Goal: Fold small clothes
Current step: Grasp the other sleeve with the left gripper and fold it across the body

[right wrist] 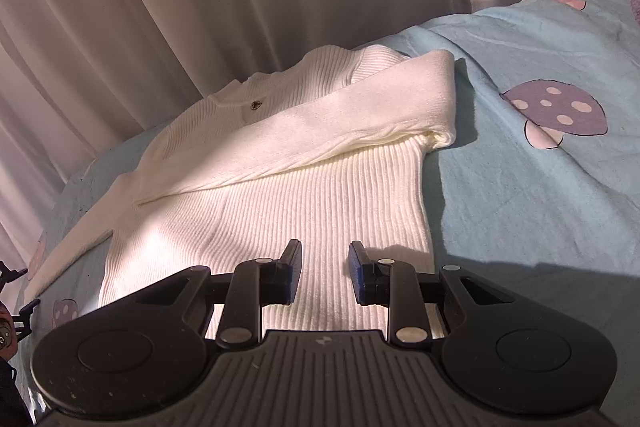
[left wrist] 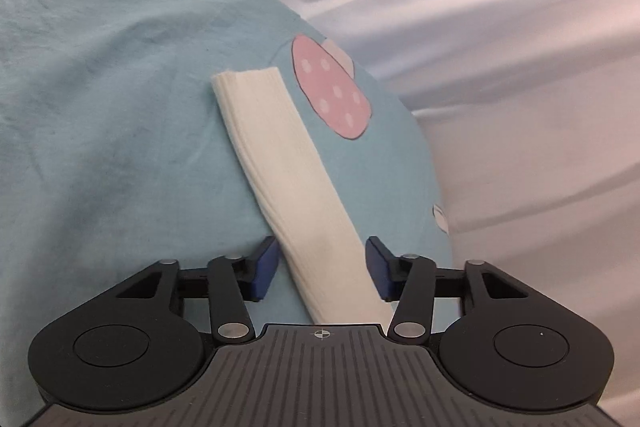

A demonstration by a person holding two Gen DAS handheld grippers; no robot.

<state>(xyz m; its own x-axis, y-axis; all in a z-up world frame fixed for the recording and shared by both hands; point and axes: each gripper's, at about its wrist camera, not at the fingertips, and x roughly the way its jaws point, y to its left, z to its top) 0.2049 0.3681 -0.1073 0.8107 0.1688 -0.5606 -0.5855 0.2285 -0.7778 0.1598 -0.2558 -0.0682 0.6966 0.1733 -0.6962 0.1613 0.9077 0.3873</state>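
lying btwn left gripper (left wrist: 322, 267) open jaws: sleeve (left wrist: 280, 163); right gripper (right wrist: 324, 273) open over sweater (right wrist: 280, 187).

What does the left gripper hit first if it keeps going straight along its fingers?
Probably the white sleeve: it lies between the open fingers of the left gripper and stretches ahead over the blue sheet. Height above it is unclear.

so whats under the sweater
A light blue sheet with mushroom prints shows all round the white sweater, so it lies on that. One sleeve is folded across its chest. Anything beneath the sweater itself is covered.
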